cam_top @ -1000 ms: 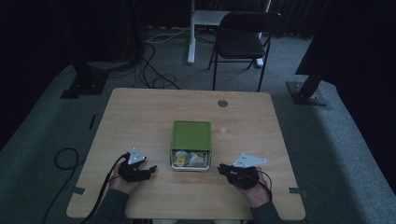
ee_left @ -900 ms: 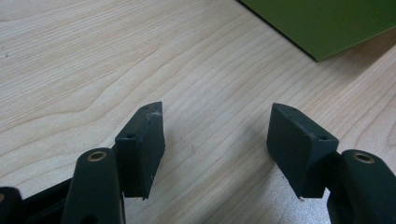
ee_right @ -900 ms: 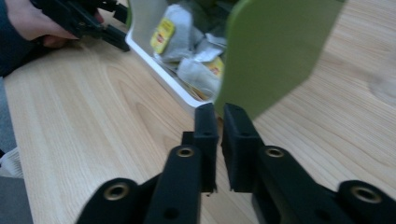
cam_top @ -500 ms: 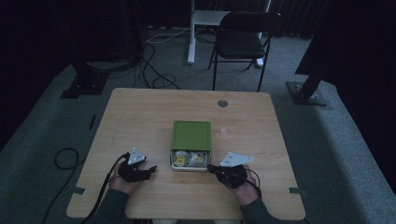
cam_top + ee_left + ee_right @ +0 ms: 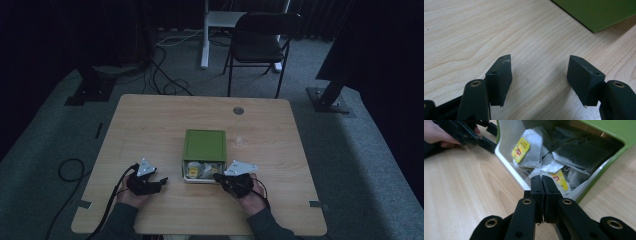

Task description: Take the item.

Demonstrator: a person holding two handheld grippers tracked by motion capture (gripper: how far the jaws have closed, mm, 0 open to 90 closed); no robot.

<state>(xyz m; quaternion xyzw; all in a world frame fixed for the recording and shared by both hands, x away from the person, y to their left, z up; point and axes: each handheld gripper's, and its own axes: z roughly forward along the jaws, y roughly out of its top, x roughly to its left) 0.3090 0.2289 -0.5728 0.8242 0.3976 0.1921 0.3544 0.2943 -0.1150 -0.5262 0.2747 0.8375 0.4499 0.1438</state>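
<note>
A green box (image 5: 204, 145) lies in the middle of the wooden table (image 5: 150, 125), its white-lined near end open toward me. Several tea bags (image 5: 529, 152) with yellow tags fill the box (image 5: 614, 130). My right gripper (image 5: 218, 176) is at the right corner of that opening. Its jaws (image 5: 541, 180) are shut flat together with nothing between them, tips over the white rim. My left gripper (image 5: 162, 181) rests to the left of the box, open, over bare wood (image 5: 540, 67). A corner of the green box (image 5: 599, 12) shows beyond it.
A grommet hole (image 5: 238, 110) sits in the table's far right part. Behind the table stands a dark folding chair (image 5: 260, 42). Cables (image 5: 70, 170) lie on the grey floor at left, and stand bases (image 5: 330, 102) flank the table.
My right gripper has slid left along the table to the box's open front. The left gripper has stayed in place.
</note>
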